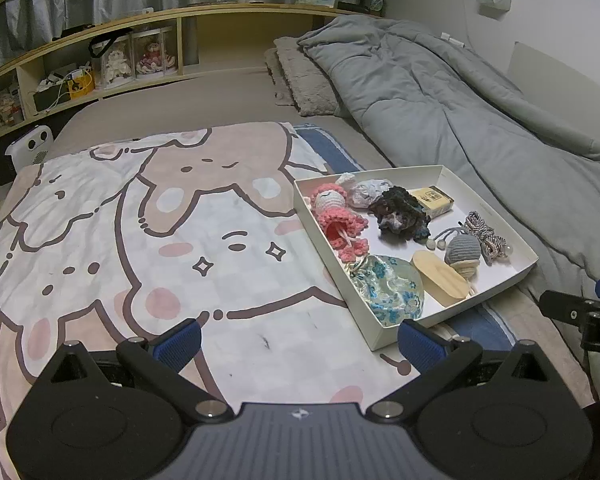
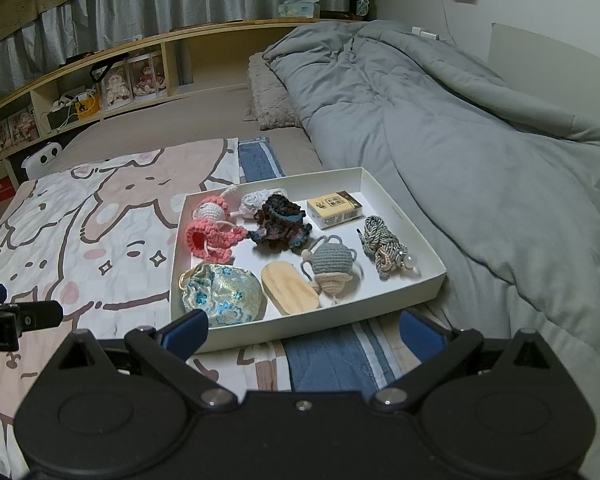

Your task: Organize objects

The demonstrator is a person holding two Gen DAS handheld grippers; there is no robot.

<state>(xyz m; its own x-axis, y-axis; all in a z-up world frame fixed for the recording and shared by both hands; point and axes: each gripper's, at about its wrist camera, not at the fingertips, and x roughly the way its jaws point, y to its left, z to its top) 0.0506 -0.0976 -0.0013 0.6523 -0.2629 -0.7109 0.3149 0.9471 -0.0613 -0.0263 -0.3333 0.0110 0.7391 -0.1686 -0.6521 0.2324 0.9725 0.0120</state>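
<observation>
Left gripper [image 1: 298,342] spread and empty over the cartoon blanket [image 1: 140,240], right gripper [image 2: 304,330] likewise spread just short of the white box [image 2: 404,280], every trinket seemingly boxed already, little left; pink crochet doll [image 2: 214,232] to rope cord [image 2: 380,244] clearest from the right wrist.

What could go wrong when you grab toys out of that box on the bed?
The box sits on soft bedding, so pushing down could tip it. The crochet toys lie packed together; open jaws may snag two at once. The cord is tangled and might drag its neighbour along.
</observation>
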